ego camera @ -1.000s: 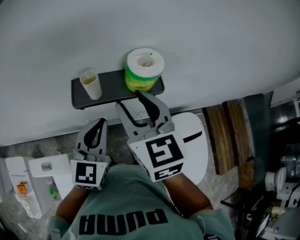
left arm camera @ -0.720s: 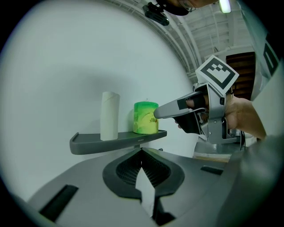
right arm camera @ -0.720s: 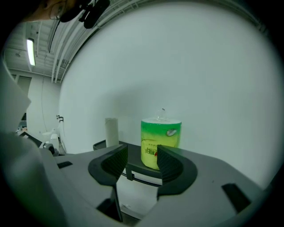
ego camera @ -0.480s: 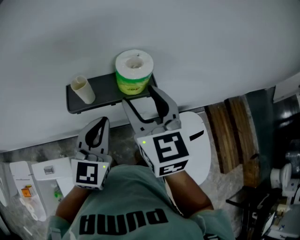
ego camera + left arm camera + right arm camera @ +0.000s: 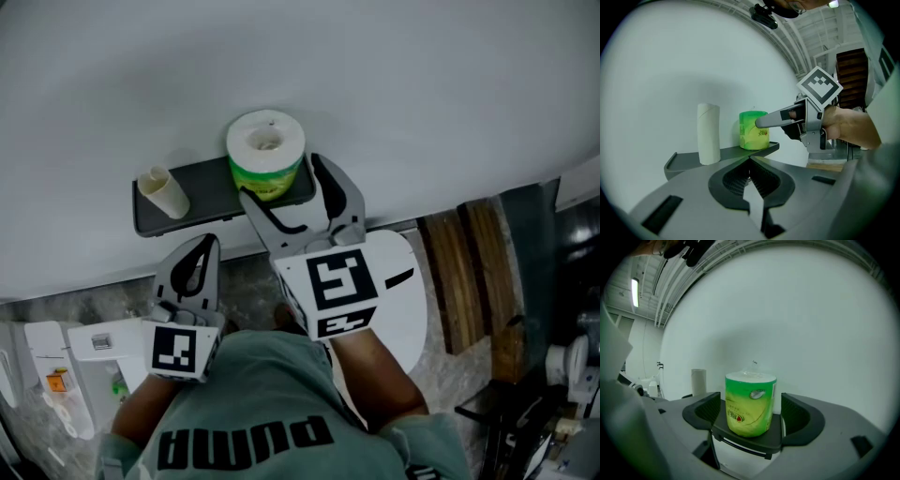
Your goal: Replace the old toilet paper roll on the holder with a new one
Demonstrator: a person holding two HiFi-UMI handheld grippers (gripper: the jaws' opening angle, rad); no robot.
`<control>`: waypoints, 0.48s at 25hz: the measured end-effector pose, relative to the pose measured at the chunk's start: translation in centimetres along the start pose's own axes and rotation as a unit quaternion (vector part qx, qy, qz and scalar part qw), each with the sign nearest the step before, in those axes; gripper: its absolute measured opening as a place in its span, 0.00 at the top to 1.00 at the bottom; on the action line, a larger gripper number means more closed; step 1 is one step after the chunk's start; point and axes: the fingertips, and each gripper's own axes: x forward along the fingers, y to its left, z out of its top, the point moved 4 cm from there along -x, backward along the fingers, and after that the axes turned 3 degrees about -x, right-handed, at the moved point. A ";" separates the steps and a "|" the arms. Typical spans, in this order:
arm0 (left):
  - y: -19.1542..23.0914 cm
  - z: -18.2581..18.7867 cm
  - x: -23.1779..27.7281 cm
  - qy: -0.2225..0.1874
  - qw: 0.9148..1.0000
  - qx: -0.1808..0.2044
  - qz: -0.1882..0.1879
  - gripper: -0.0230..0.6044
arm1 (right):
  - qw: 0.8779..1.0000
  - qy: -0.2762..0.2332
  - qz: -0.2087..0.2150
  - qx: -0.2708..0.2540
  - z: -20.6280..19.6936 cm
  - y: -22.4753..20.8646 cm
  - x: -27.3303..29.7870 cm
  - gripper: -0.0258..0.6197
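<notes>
The new toilet paper roll (image 5: 266, 150), with its green wrapper on, is standing upright at the right end of the dark wall shelf (image 5: 211, 187). The right gripper (image 5: 279, 176) is reaching in level, with one jaw on each side of the roll. Those jaws are opening, and a gap is showing between each pad and the wrapper. The roll is therefore resting on the shelf between them rather than being squeezed, and the wide spread is probably there to clear its full girth. The bare cardboard tube (image 5: 164, 190) is standing upright toward the shelf's left end, well apart from the roll. It is likely parked there as the spent core, out of the working side. The left gripper (image 5: 750, 165) is hanging below and in front of the shelf with its jaws pressed together on nothing, seemingly idle while the right one is working. The bar that the roll must go on is not showing in any view
</notes>
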 end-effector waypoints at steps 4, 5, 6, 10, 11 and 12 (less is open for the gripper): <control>0.2 0.0 0.3 0.001 1.000 -0.001 0.008 0.96 | 1.000 -0.007 0.009 -0.007 0.4 -0.1 0.9 0.34; 0.2 -0.1 0.3 0.001 1.000 -0.002 0.010 0.96 | 1.000 -0.008 0.012 -0.009 0.5 -0.1 1.1 0.32; 0.3 -0.1 0.4 0.001 1.000 -0.003 0.012 0.96 | 1.000 -0.009 0.014 -0.012 0.6 0.0 1.3 0.31; 0.7 -0.3 0.4 0.002 1.000 -0.006 0.020 0.96 | 1.000 -0.010 0.019 -0.016 0.8 0.0 2.2 0.29; 0.7 -0.3 0.4 0.002 1.000 -0.006 0.021 0.96 | 1.000 -0.009 0.020 -0.017 0.8 0.0 2.4 0.29; 0.8 -0.3 0.4 0.002 1.000 -0.006 0.023 0.96 | 1.000 -0.009 0.021 -0.018 0.9 0.0 2.6 0.29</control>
